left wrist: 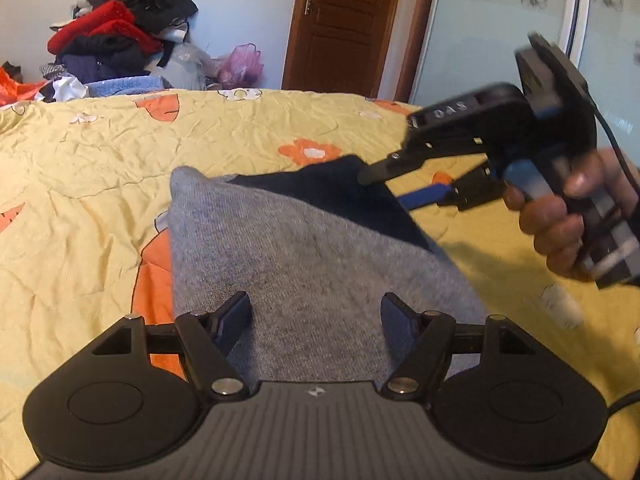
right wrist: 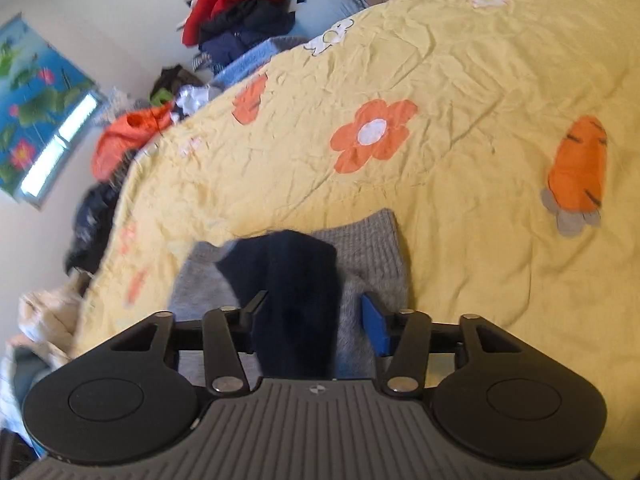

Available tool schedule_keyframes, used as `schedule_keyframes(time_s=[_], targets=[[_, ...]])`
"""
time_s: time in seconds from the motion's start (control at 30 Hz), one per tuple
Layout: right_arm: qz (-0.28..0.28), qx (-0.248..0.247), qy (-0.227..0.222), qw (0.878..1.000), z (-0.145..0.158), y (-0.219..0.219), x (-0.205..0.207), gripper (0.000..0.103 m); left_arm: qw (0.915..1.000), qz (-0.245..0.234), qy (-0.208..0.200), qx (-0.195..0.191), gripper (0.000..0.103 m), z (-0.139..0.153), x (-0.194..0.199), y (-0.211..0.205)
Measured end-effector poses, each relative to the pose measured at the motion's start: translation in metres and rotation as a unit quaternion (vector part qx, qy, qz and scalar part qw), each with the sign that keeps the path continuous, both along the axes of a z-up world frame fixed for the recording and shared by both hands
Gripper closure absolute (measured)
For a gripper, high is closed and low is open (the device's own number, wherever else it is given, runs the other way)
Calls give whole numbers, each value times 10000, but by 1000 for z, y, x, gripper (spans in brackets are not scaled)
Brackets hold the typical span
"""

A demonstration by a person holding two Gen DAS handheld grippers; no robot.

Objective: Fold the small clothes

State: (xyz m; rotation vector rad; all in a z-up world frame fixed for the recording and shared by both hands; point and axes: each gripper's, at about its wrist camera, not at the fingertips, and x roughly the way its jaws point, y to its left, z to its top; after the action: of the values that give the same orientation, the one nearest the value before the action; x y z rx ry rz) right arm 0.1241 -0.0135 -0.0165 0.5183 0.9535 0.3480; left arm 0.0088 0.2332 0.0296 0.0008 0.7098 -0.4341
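- The soft grey knitted sock with a dark navy end [left wrist: 304,248] lies on the yellow flowered bed cover [left wrist: 100,168].
- The left gripper [left wrist: 314,316] is spread wide, holding nothing.
- The right gripper [right wrist: 316,316] is spread too, with the navy end [right wrist: 292,280] between its fingers.
- Pinch only the navy end, then lay it flat on the grey part.

- A grey knit garment [left wrist: 304,264] lies on the yellow quilt [left wrist: 100,184]; its ribbed hem [right wrist: 372,240] shows at the far end in the right wrist view.
- Its cloth is a heathered mid-grey, fairly smooth, with one corner [left wrist: 182,178] raised into a soft peak in the left wrist view.
- A dark navy part [right wrist: 292,304], seemingly the garment's other face or a second layer, is turned up over the grey.
- In the left wrist view this navy flap [left wrist: 348,196] forms a slanted triangle at the garment's far right edge.
- Whether the navy is a separate piece cannot be told.
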Motion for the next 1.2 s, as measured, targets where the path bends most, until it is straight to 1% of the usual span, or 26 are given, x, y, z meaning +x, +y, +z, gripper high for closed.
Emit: schedule_keyframes(time_s=[0.03, 0.13, 0.23, 0.27, 0.37, 0.43, 0.47, 0.5, 0.53, 0.63, 0.7, 0.73, 0.8, 0.83, 0.87, 0.9, 0.93, 0.97, 1.03, 1.1, 1.13, 1.17, 1.2], targets=[[39, -63, -1, 10000, -1, 1, 3, 51, 10000, -6, 10, -9, 27, -1, -1, 0], [0, -145, 6, 9999, 0, -1, 9, 51, 10000, -22, 62, -25, 27, -2, 2, 0], [-110, 171, -162, 9997, 7, -9, 10, 51, 9999, -27, 112, -38, 27, -1, 4, 2], [-20, 136, -136, 9998, 8, -7, 11, 51, 9999, -22, 115, -45, 27, -1, 4, 3], [314, -353, -2, 9989, -1, 11, 16, 52, 9999, 0, 101, -2, 27, -2, 5, 1], [494, -543, 15, 9973, -7, 18, 16, 71, 10000, 18, 90, 31, 27, -2, 5, -1], [482, -487, 8, 9977, -7, 16, 16, 80, 9999, 18, 89, 48, 27, -2, 5, -2], [455, -392, 0, 9982, -7, 12, 16, 83, 9999, 14, 97, 58, 27, -2, 5, -2], [393, -357, -10, 9986, -7, 7, 16, 84, 9999, 9, 104, 65, 27, -1, 5, -2], [280, -207, 50, 9994, -19, -2, 18, 85, 9999, -12, 126, 56, 27, -2, 6, -2], [261, -241, -90, 9993, -21, -1, 13, 85, 9999, -9, 100, 87, 27, -3, 5, -2], [238, -253, -117, 9993, -20, 0, 11, 82, 9999, -7, 79, 118, 27, -4, 5, -3], [89, -390, -150, 9991, -11, -1, 5, 68, 9998, -6, 60, 198, 27, -3, 3, -5], [-96, -471, -210, 9986, -3, -4, -1, 62, 9997, 2, 69, 223, 27, -1, 2, -5], [-305, -549, -369, 9973, 8, -7, -10, 60, 9997, 40, 82, 236, 27, 3, 1, -4], [-363, -531, -677, 9956, 19, -8, -22, 60, 9997, 96, 65, 233, 27, 8, -3, -2], [-293, -461, -974, 9937, 30, -6, -34, 60, 9997, 117, -4, 199, 27, 14, -8, 0], [-169, -409, -1158, 9923, 38, -1, -44, 60, 9998, 65, -101, 140, 27, 20, -15, 1], [178, -407, -1211, 9916, 43, 16, -53, 60, 9995, -152, -250, 122, 27, 26, -27, -4], [521, -653, -1082, 9906, 32, 37, -53, 61, 9989, -331, -187, 283, 27, 19, -30, -14], [614, -867, -873, 9905, 19, 45, -49, 61, 9988, -339, -25, 353, 27, 10, -28, -17], [687, -1098, -633, 9896, 2, 50, -43, 66, 9986, -300, 182, 388, 27, -1, -24, -18], [722, -1113, -923, 9869, -7, 50, -48, 68, 9985, -249, 274, 413, 27, -13, -21, -17]])
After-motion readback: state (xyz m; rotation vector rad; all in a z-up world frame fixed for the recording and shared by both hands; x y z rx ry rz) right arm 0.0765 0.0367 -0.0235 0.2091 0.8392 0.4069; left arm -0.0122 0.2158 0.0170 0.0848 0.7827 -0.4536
